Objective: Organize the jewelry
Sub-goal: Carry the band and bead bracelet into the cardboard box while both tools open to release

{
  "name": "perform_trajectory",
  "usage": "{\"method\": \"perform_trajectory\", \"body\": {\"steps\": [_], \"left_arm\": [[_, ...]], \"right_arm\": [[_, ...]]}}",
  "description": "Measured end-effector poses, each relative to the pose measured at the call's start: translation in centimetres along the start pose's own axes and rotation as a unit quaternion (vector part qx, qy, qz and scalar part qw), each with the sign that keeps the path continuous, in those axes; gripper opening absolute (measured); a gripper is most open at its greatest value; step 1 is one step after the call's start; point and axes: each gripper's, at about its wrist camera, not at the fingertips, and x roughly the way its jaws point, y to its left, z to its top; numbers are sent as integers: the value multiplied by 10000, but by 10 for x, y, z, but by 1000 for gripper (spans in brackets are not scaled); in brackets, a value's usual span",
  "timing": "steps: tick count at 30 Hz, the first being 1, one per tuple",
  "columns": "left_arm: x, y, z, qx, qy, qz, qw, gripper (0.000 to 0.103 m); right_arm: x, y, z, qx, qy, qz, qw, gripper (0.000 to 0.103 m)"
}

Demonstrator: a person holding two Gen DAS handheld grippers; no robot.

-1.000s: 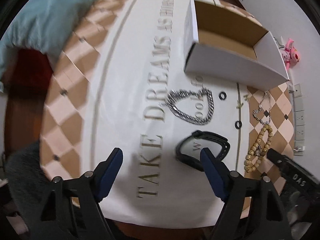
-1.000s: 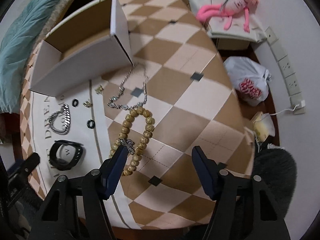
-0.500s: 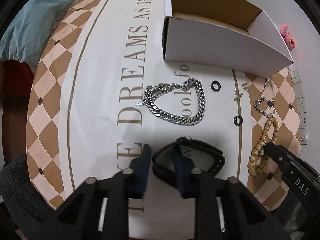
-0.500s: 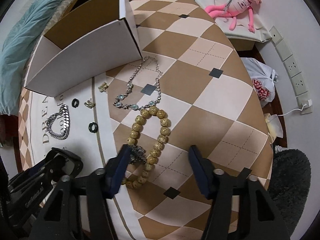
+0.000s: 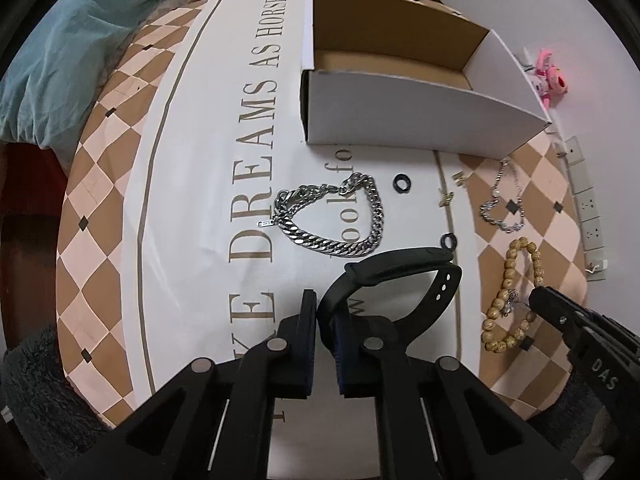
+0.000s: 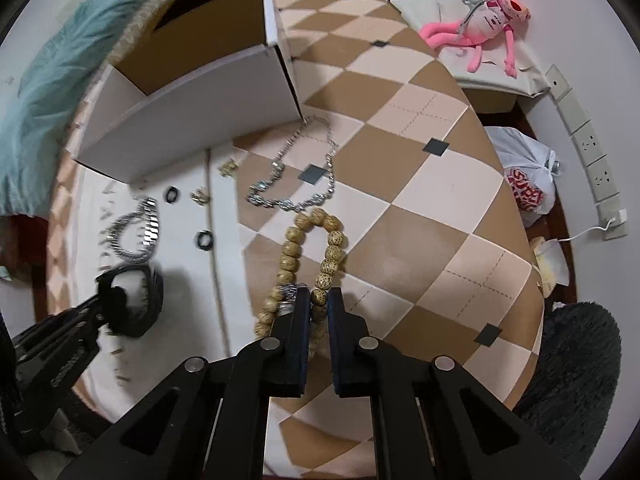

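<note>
On the left of the bench (image 5: 120,184), the left gripper (image 5: 325,320) has its jaws clamped on the near side of the black watch band (image 5: 400,280), which looks raised off the cloth. The band is light, rubbery and holds its loop, so a pinch on the strap should carry it well, though it may swing. Beyond it lie the heavy silver chain (image 5: 332,216), limp and best taken where it doubles up, and two small black rings (image 5: 402,183). Behind them stands the open box (image 5: 420,120), likely where everything goes. Further right is a thin silver necklace (image 6: 296,184), delicate and prone to tangling. The right gripper (image 6: 319,304) has its jaws closed on the bead bracelet (image 6: 316,256) at its near end; the hard, round beads could slip, so gripping across the cord between beads seems safest.
</note>
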Motion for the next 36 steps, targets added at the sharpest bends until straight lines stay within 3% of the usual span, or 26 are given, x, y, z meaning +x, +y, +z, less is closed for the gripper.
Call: {"method": "perform_trajectory", "body": {"steps": [5,12,21,24,28,36], "left_arm": [[-14,11,-5,-119,-41,-194,9997,5],[-53,28,1,-168,-395,-447,9981,5],[-86,5,79,-49,-943,-664,9933,5],[-80,2,106,67,-955,-580,9937,5],[-60,3,135,95,-747,-573,9955,5],[-28,0,169,-11,-257,-570,9980,8]], "right_arm": [[-21,2,5,40,-108,267,9996,9],[-59,9,21,-79,-506,599,9969,9],[-121,38,80,-545,-1118,1060,9866,9],[-118,48,107,-684,-1174,1051,9851,9],[-89,54,144,-696,-909,1083,9875,9],[-42,57,182,-728,-477,1125,9898,9]]}}
